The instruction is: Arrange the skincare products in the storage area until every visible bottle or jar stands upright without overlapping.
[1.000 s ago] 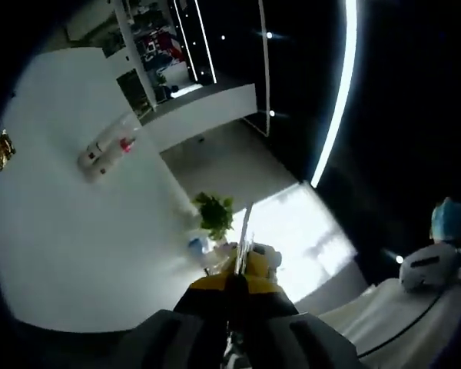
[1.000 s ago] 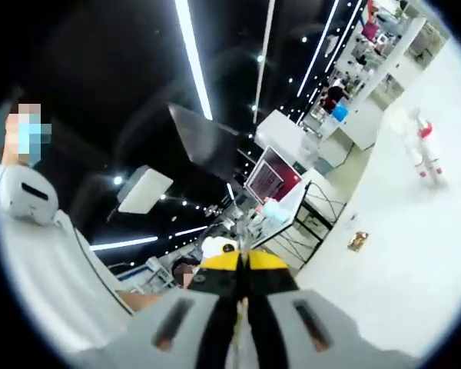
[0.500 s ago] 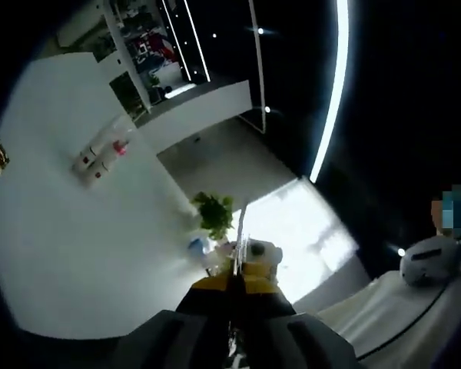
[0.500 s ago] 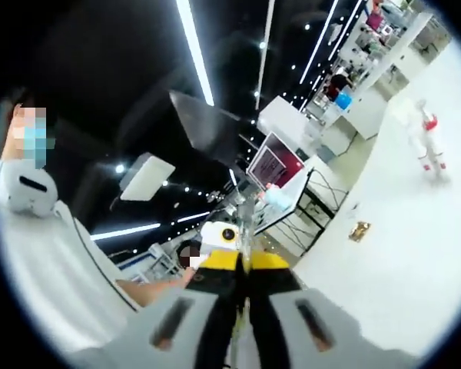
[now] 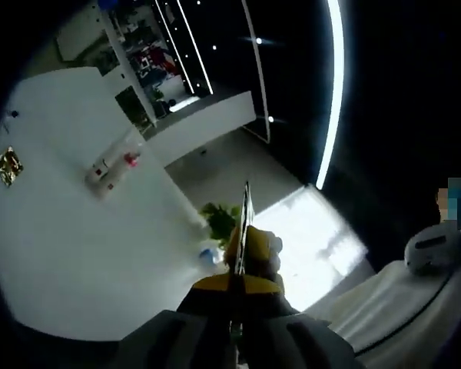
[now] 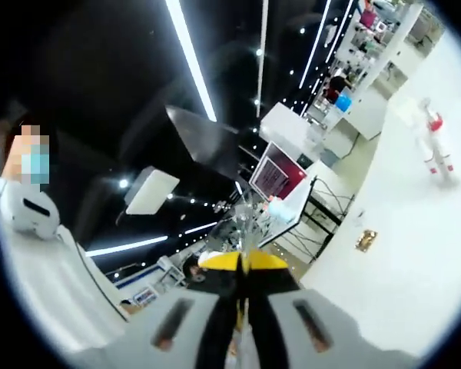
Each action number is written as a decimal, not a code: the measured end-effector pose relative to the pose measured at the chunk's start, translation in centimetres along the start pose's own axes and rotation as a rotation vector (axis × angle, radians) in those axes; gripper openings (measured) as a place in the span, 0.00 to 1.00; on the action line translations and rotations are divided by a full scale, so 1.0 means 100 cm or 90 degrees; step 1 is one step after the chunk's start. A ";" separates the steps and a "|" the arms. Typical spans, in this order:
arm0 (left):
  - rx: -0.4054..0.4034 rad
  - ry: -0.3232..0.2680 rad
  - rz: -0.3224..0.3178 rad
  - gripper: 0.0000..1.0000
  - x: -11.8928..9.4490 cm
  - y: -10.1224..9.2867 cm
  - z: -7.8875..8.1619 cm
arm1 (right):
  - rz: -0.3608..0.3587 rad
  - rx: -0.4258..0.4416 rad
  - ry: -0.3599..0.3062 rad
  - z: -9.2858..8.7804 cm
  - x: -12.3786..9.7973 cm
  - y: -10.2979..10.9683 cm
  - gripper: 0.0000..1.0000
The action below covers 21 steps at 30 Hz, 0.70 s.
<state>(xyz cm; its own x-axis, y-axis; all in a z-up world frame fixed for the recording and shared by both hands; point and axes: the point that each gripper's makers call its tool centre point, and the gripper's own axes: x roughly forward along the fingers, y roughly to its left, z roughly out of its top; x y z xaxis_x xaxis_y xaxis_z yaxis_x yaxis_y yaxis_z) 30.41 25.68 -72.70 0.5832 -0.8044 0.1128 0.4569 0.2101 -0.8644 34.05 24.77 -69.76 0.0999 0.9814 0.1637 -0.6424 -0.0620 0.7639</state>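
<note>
Two white skincare bottles (image 5: 111, 162), one with a red cap, lie close together far off on the white table (image 5: 77, 254) in the left gripper view. The same bottles (image 6: 432, 143) appear small at the upper right of the right gripper view. A small gold packet (image 5: 8, 166) rests on the table away from them, and is also seen as the gold packet (image 6: 366, 240) in the right gripper view. My left gripper (image 5: 240, 265) is shut with nothing in it, held well away from the bottles. My right gripper (image 6: 243, 265) is shut and empty too, raised off the table (image 6: 415, 261).
A green plant (image 5: 220, 219) and a small blue object (image 5: 208, 256) sit past the table's edge. A white headset-like device (image 5: 434, 250) is at the right. In the right gripper view a red-screened monitor (image 6: 280, 172) stands on a metal stand; shelving (image 5: 131, 54) lies beyond the table.
Both views have shifted slightly with my hands. The bottles and the gold packet lie where they were, and both grippers stay shut.
</note>
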 end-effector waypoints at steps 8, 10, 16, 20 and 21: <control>0.032 -0.052 0.015 0.01 -0.004 0.010 0.028 | -0.032 -0.095 0.053 -0.004 0.009 -0.009 0.22; 0.031 -0.056 0.015 0.01 -0.003 0.014 0.035 | -0.053 -0.095 0.059 -0.008 0.004 -0.020 0.23; 0.033 -0.044 0.034 0.01 0.002 0.024 0.059 | -0.151 -0.154 0.055 -0.014 -0.018 -0.052 0.31; 0.025 -0.035 0.054 0.01 0.007 0.030 0.067 | -0.244 -0.208 0.053 -0.025 -0.052 -0.074 0.35; 0.022 -0.032 0.062 0.01 0.007 0.035 0.071 | -0.258 -0.208 0.050 -0.027 -0.059 -0.078 0.36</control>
<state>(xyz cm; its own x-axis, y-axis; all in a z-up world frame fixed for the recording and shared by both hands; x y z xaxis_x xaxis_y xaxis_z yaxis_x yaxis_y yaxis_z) 37.17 29.74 -72.18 0.6586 -0.7506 0.0541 0.4186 0.3056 -0.8552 36.42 19.93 -78.35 0.3405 0.9262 -0.1616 -0.7683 0.3732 0.5200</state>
